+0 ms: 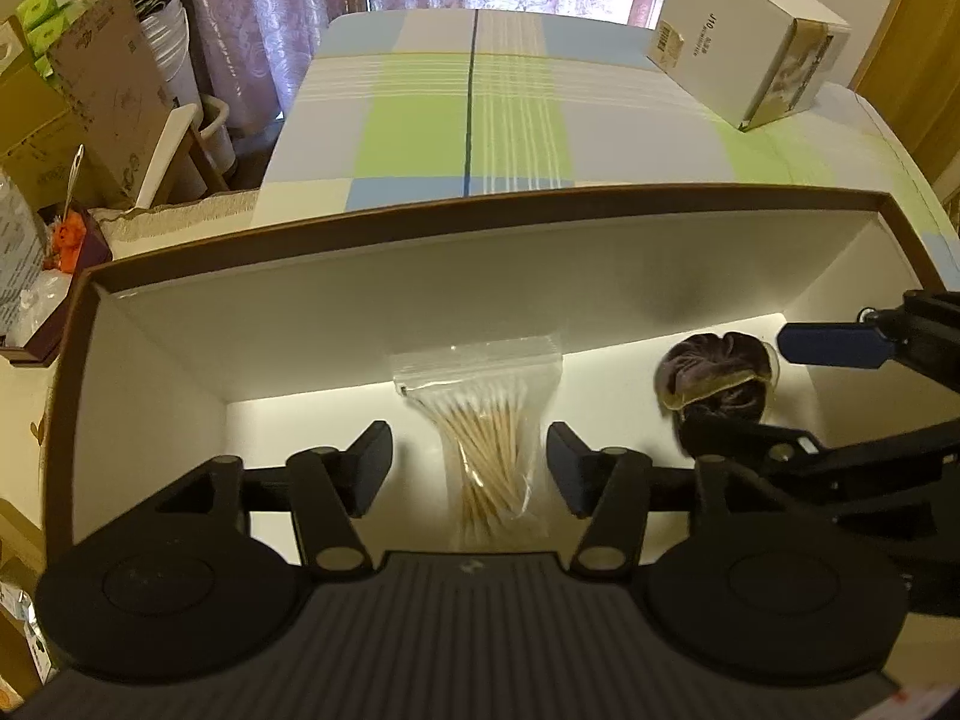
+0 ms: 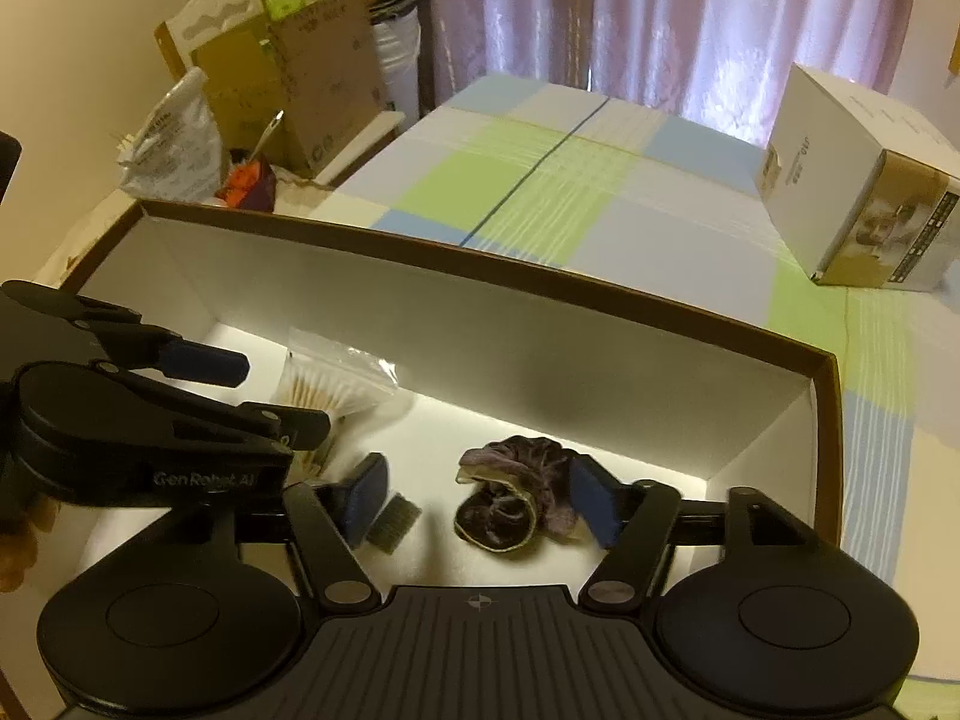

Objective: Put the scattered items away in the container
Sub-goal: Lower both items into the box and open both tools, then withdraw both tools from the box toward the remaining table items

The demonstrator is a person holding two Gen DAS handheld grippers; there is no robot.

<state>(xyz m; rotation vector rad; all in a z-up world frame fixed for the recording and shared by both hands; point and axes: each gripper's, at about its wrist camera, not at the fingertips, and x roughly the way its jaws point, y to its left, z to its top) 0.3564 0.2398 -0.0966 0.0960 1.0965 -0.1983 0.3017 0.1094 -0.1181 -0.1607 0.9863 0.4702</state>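
The container is a white box with a brown rim (image 1: pixel 480 213) (image 2: pixel 540 282). On its floor a clear bag of cotton swabs (image 1: pixel 480 444) (image 2: pixel 336 384) leans against the far wall. My left gripper (image 1: pixel 469 462) (image 2: pixel 258 396) stands open with a finger on each side of the bag, apart from it. To the right in the box lies a dark purple scrunchie (image 1: pixel 714 378) (image 2: pixel 510 498). It sits between the open fingers of my right gripper (image 2: pixel 480 495) (image 1: pixel 780 390), close to the right finger. A small grey-green pad (image 2: pixel 393 519) lies beside the left finger.
Beyond the box stretches a checked tablecloth (image 1: pixel 468 120) with a white carton (image 1: pixel 750 36) (image 2: pixel 858 180) at the far right. Cardboard boxes (image 1: pixel 108 84), a plastic bag (image 2: pixel 174 144) and a small dark box with orange items (image 2: pixel 249 183) crowd the left side.
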